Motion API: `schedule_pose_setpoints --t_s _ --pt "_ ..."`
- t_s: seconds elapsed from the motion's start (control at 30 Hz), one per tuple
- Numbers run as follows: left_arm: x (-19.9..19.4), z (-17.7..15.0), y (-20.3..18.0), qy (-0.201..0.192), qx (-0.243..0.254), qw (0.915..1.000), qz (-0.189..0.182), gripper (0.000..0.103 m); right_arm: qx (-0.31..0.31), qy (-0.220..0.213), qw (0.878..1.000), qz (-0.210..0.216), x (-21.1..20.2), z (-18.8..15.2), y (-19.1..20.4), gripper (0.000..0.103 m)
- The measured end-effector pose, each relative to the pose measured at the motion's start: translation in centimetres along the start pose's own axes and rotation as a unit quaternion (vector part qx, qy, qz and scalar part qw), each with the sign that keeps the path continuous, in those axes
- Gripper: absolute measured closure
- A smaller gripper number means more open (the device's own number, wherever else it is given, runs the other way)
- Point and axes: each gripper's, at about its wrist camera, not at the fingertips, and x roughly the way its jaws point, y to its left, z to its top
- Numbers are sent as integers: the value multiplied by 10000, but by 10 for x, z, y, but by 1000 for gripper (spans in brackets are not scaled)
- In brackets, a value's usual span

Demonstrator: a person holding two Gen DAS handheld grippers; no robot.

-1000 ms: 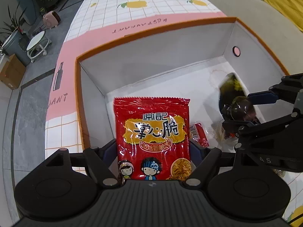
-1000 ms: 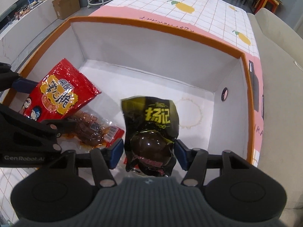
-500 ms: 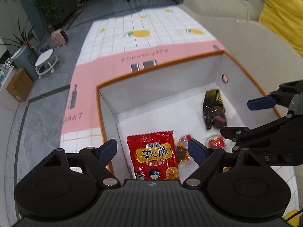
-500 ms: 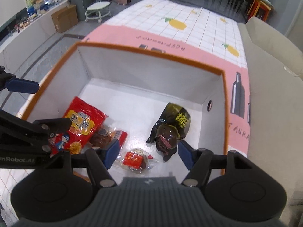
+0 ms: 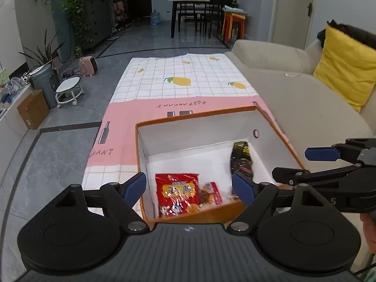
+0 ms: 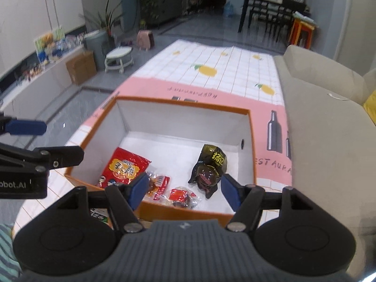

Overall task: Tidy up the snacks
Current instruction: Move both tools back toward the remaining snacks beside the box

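In the right wrist view, the left gripper [image 6: 28, 138] juts in at the left edge, jaws spread and empty. Inside the orange-rimmed white cardboard box [image 6: 183, 104] lie a red crinkly snack packet [image 6: 125, 168], then a black-and-yellow foil pouch [image 6: 210, 166]. At lower centre, the right gripper [image 6: 184, 191] gapes wide, holding nothing.

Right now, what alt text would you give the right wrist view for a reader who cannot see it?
The open right gripper hovers empty over an orange-rimmed white box holding a red snack bag, a dark packet and two small clear-wrapped snacks. The box sits on a pink, lemon-print tablecloth; the left gripper, also open, shows at the left edge.
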Motion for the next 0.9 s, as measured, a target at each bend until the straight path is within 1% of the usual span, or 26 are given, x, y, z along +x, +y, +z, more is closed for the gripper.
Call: schedule_pose_setpoints --t_s 0.13,0.27,0.37,0.53,0.67,0.73,0.9 --pt "-14 -19 -2 -126 -120 9997 -155 9 228 -258 9994 -13 -25 -20 -4 37" --pt "-23 -43 -4 -166 -283 9992 -242 12 507 -455 9977 -39 -41 -47 -9 37" --pt "-21 -59 -5 -81 -358 9987 -350 13 673 -495 9965 -4 -48 -70 -9 37" --pt "-17 -88 -9 134 -225 9988 -415 15 800 -549 9952 -92 -53 -104 -6 37" --pt "-8 -108 -11 329 -266 9977 -523 16 900 -443 9949 -107 -48 -127 -6 40" --pt "-1 -115 -12 418 -348 9967 -606 20 945 -387 9947 -96 -44 -136 -5 43" --pt "17 -125 -9 631 -573 9937 -724 20 772 -232 9967 -47 -27 -147 2 45"
